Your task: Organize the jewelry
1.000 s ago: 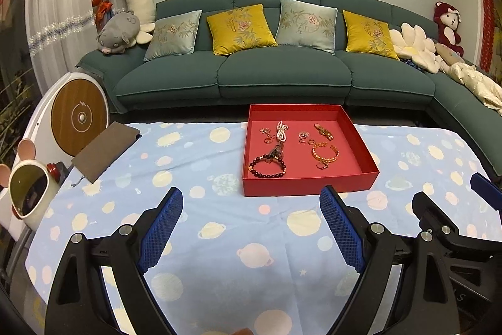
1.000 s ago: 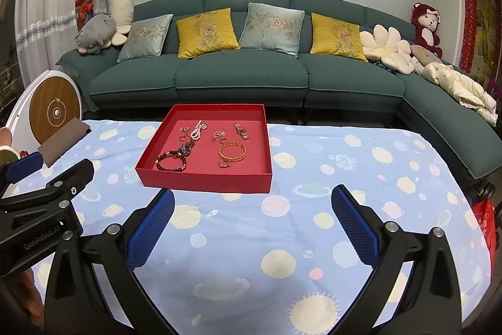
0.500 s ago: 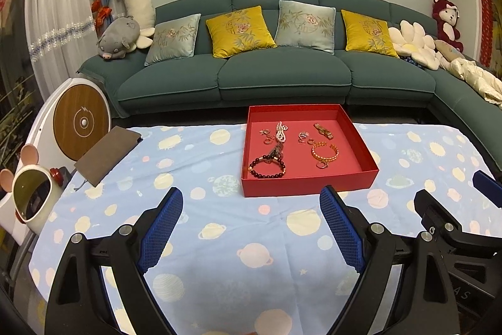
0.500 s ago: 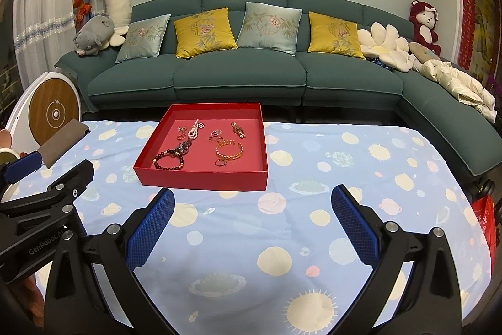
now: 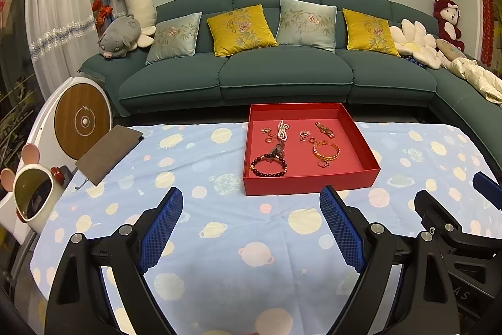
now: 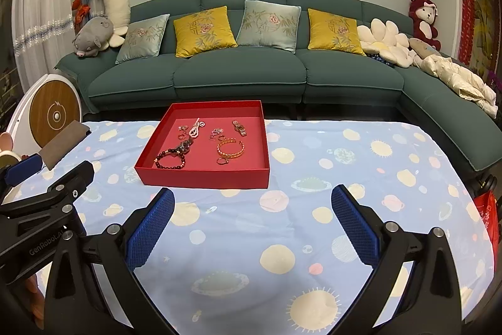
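Observation:
A shallow red tray (image 5: pixel 309 178) stands on the table beyond both grippers; it also shows in the right wrist view (image 6: pixel 204 178). In it lie a dark bead bracelet (image 5: pixel 268 167), a gold bangle (image 5: pixel 326 151), a pearl strand (image 5: pixel 282 129), a gold clasp piece (image 5: pixel 324 128) and several small rings. My left gripper (image 5: pixel 251 223) is open and empty, short of the tray. My right gripper (image 6: pixel 252 223) is open and empty, short of the tray and to its right. The same jewelry shows in the right wrist view, with the bead bracelet (image 6: pixel 169 159) and bangle (image 6: pixel 230 148).
A blue planet-print cloth (image 5: pixel 219 240) covers the table. A brown notebook (image 5: pixel 108 148) lies at its far left corner, with a mouse-eared mirror (image 5: pixel 31 197) and a round white device (image 5: pixel 78 118) beyond the left edge. A green sofa (image 5: pixel 282 77) runs behind the table.
Both grippers have drawn back and risen slightly, so the tray sits a little farther off. Both stay open and empty.

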The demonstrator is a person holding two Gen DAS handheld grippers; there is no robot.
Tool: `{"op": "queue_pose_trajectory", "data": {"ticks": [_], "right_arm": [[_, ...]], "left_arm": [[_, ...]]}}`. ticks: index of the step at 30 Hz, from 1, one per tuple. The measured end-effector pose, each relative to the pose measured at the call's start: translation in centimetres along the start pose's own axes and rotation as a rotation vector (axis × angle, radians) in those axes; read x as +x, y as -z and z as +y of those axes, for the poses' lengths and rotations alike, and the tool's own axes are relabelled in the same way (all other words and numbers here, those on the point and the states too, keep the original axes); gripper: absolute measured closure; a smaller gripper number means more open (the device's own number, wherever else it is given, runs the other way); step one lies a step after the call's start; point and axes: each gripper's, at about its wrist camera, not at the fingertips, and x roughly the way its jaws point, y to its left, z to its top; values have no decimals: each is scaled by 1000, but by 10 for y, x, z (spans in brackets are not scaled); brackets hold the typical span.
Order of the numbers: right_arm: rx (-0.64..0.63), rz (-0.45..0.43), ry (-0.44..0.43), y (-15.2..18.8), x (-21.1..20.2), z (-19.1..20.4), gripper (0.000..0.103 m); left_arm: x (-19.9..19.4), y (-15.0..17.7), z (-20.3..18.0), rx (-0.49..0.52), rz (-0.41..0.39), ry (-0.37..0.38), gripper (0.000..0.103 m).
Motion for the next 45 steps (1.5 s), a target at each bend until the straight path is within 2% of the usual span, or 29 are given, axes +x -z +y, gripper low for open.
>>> {"op": "queue_pose_trajectory", "data": {"ticks": [29, 38, 45], "right_arm": [[-7, 9, 9, 5, 0, 0, 5], [-25, 28, 19, 11, 4, -2, 5], [-24, 32, 22, 12, 4, -2, 5]], "left_arm": [[4, 4, -1, 5, 35, -4, 17], [12, 11, -4, 14, 90, 3, 16], [12, 14, -5, -1, 82, -5, 16]]}}
